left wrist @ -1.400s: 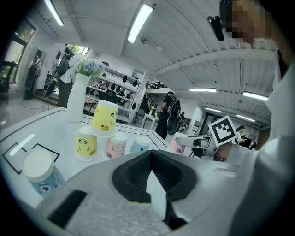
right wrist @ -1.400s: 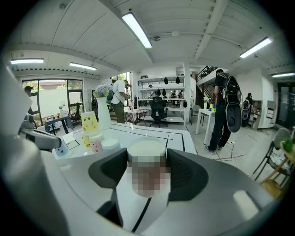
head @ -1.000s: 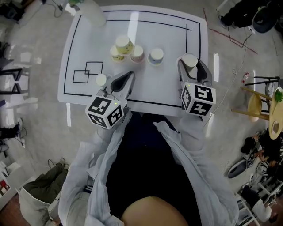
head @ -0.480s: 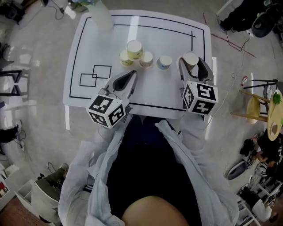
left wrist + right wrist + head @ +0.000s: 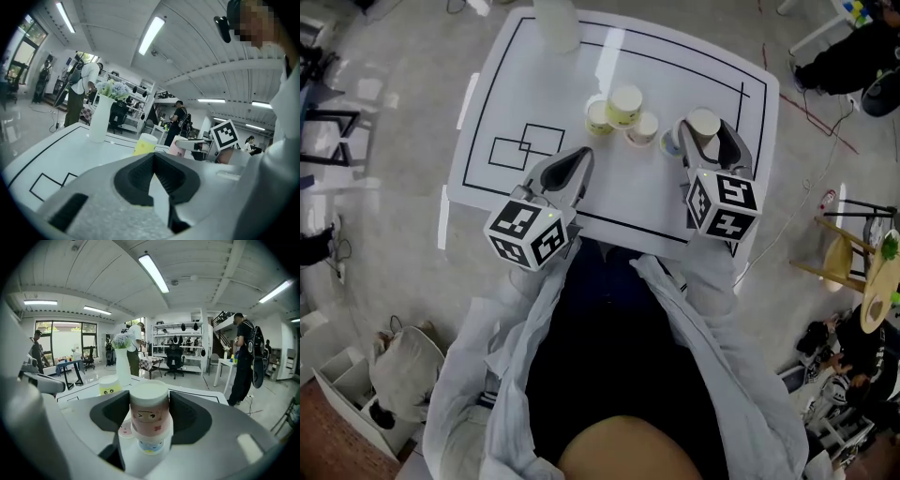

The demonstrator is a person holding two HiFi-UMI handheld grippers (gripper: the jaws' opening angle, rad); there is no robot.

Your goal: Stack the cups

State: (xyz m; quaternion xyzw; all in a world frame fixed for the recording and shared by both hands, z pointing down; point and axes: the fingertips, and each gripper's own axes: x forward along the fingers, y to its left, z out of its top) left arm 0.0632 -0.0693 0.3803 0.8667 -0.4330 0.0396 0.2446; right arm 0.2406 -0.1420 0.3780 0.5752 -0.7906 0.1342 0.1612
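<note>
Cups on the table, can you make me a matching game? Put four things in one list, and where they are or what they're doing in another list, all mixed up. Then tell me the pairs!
Things:
1. winking pink cup
2. blue cup
3. vase
4. left gripper

Places or states:
A. jaws together, nothing held
B. gripped between the jaws of the right gripper
C. near the far edge of the table, with flowers in it
D. just below the gripped cup

Pairs: 1-B, 2-D, 3-C, 4-A
</note>
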